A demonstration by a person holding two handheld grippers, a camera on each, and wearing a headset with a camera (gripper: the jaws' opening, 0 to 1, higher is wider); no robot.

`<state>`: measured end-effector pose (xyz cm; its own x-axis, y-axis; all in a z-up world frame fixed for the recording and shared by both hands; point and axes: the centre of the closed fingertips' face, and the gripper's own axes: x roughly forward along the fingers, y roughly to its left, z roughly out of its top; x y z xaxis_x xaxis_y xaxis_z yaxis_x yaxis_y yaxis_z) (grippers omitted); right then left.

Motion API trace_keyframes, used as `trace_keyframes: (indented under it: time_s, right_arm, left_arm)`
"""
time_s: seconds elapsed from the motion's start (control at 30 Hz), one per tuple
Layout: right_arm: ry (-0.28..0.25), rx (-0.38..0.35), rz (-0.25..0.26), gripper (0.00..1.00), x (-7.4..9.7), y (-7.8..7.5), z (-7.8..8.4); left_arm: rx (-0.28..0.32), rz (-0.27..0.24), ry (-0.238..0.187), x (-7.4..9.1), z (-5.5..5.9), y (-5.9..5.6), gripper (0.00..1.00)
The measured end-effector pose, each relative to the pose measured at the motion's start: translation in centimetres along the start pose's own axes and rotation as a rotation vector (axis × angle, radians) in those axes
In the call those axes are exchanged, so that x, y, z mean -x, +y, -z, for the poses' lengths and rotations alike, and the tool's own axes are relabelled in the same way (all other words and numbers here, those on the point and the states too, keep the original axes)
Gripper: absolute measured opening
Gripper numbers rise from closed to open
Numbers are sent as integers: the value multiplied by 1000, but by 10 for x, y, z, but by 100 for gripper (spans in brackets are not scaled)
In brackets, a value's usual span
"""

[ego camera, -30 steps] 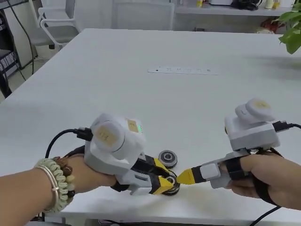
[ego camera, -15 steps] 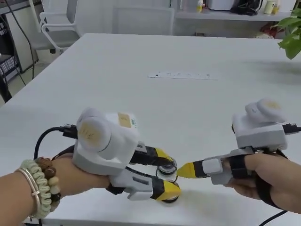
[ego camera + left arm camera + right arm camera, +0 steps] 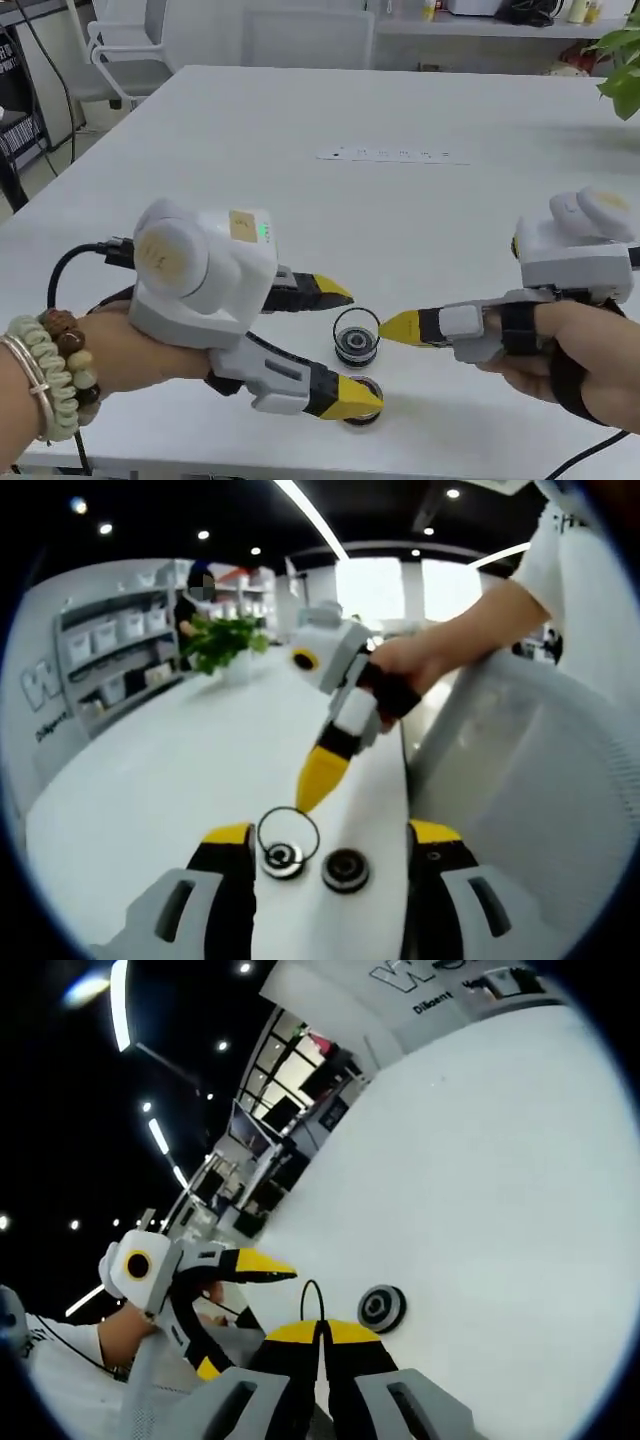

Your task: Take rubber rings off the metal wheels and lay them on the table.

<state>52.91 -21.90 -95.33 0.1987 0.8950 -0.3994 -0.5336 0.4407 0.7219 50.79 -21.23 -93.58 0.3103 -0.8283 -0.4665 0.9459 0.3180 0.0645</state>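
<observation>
One rubber ring [image 3: 288,807] and two metal wheels were there, both wheels flat on the white counter [image 3: 400,220]. The ring, a thin black loop, sat just above the farther wheel [image 3: 355,347]; whether it had cleared that wheel I could not tell. The right tool [image 3: 388,327] pinched its edge, jaws pressed together. Being round, it had no long axis, and its open face was turned toward the left tool [image 3: 332,835]. That tool's jaws were spread wide, one tip over the nearer wheel [image 3: 362,413].
</observation>
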Motion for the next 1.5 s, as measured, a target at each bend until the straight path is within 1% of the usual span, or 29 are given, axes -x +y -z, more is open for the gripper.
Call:
trace_keyframes:
  time_s: [0.07,0.13,0.2,0.23,0.3,0.33,0.37,0.4,0.5,0.53,0.57,0.63,0.73,0.9,0.97,1.03,1.07,1.23,1.3,1.37,1.4,1.43,1.5]
  right_arm:
    - [-8,3,-6,0,0,2,-2]
    - [-17,2,-19,0,0,5,-4]
    - [-23,2,-27,0,-1,7,-6]
    - [-22,5,-33,0,-1,9,-7]
    - [-20,23,-35,0,-2,12,-8]
    - [-19,32,-34,0,-3,13,-8]
    - [-15,43,-32,0,-3,13,-8]
    - [-11,50,-30,0,-3,13,-8]
    - [-5,61,-30,0,-4,14,-7]
    - [-4,63,-30,0,-4,14,-7]
    - [-2,67,-33,0,-5,16,-7]
    - [1,73,-40,0,-6,19,-7]
    - [1,95,-51,0,-8,26,-10]
    - [12,129,-77,0,-13,38,-12]
    - [41,160,-75,0,-15,41,-8]
    - [71,196,-69,0,-18,42,-6]
    - [75,202,-66,0,-19,42,-5]
    - [129,255,-47,0,-28,45,-1]
    - [154,281,-41,0,-33,46,2]
    - [177,297,-40,0,-39,48,6]
    - [186,303,-39,0,-41,48,7]
    - [194,310,-35,0,-44,47,9]
    - [213,319,-26,0,-49,46,11]
  left_arm:
    - [18,-13,-11,7,-4,4,63]
    - [16,-27,-21,16,-8,6,65]
    - [17,-33,-15,26,-7,7,68]
    - [22,-38,-8,32,-4,8,70]
    - [28,-50,1,42,1,11,72]
    - [50,-63,14,49,7,13,73]
    - [61,-73,18,54,11,14,73]
    - [83,-88,22,61,16,16,74]
    - [131,-133,22,77,27,20,77]
    - [153,-140,20,81,30,20,79]
    - [186,-157,8,86,33,20,81]
    - [199,-201,-27,93,33,23,83]
    - [219,-222,-45,98,35,21,83]
    - [236,-241,-44,98,44,14,85]
    - [242,-243,-39,98,46,14,86]
    - [245,-262,-50,99,44,18,88]
    - [248,-267,-60,98,42,19,89]
    - [254,-272,-62,96,43,18,91]
    - [259,-274,-67,94,42,18,94]
    - [257,-270,-58,94,44,17,96]
    - [252,-275,-48,94,45,17,97]
    - [241,-280,-28,94,48,18,97]
    - [236,-279,-20,94,50,17,98]
